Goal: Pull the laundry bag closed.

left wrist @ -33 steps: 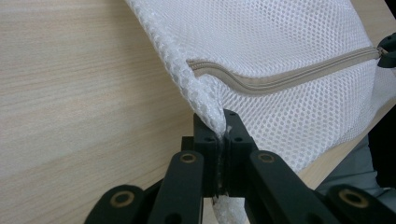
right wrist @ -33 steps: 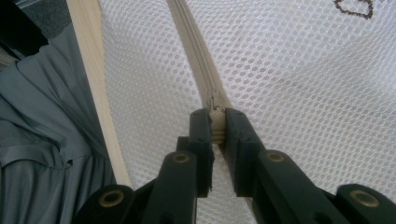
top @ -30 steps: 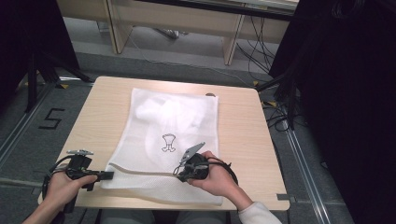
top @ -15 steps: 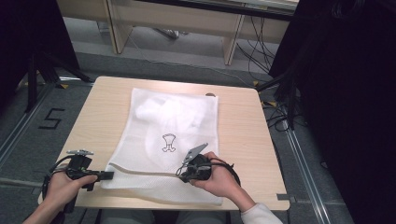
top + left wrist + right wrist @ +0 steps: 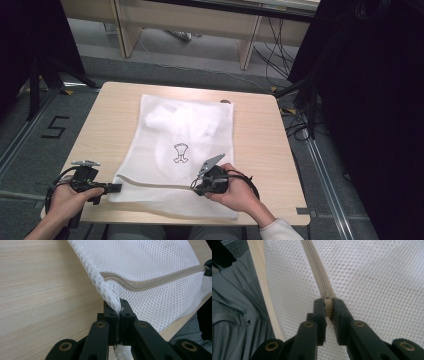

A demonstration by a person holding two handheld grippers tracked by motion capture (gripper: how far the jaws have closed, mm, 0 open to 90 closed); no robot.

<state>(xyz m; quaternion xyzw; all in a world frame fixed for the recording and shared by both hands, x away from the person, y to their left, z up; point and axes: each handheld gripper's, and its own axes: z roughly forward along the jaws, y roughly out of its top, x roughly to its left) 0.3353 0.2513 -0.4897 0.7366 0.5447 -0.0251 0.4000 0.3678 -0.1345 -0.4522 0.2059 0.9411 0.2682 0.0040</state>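
While right claw point(image 5: 327, 305) pinches zipper pull point(image 5: 327, 305).

I can read one number: a black "5" point(image 5: 55, 127) marked on the grey floor point(image 5: 30, 150), just left of my table point(image 5: 260, 150). The mesh bag point(image 5: 200, 125) on that table bears a small dark emblem point(image 5: 180, 153) (no letters I can make out).

A light wooden table point(image 5: 260, 130) stands on grey carpet point(image 5: 75, 107). Left of the table the floor bears a black "5" point(image 5: 55, 127); beyond it stand pale wooden desk legs point(image 5: 248, 46) with black cables point(image 5: 272, 52) hanging beside them. Right of the table hangs a dark curtain point(image 5: 370, 100).
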